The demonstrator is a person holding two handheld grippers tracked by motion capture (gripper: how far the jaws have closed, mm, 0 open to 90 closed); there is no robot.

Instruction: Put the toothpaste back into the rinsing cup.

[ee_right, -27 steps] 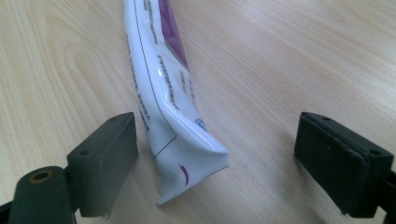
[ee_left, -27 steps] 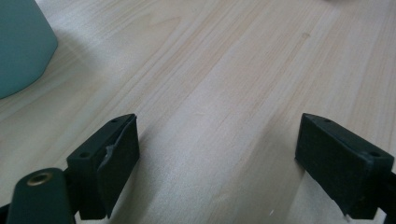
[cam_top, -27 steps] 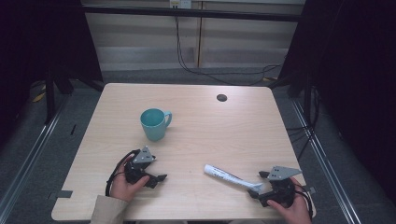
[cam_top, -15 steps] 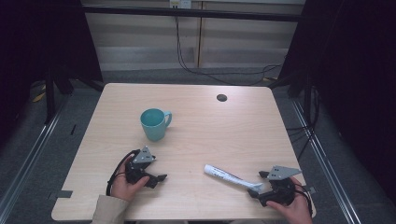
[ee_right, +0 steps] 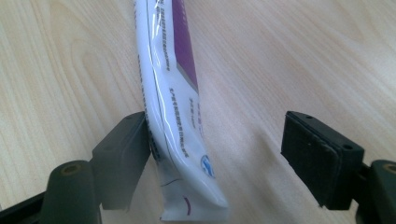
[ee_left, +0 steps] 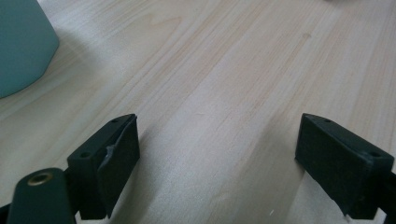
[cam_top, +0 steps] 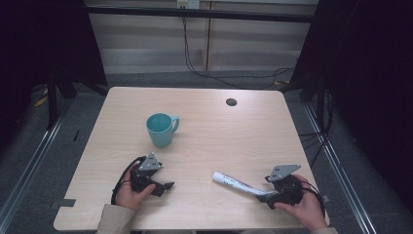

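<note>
I count one table (cam_top: pixel 204 141). On it I see one blue-green cup (cam_top: pixel 159 129) and one white tube (cam_top: pixel 235 183). I see one small dark round spot (cam_top: pixel 231 102) near the far edge. I count two grippers, the left gripper (cam_top: pixel 165 186) and the right gripper (cam_top: pixel 263 197), and two hands hold them.
</note>
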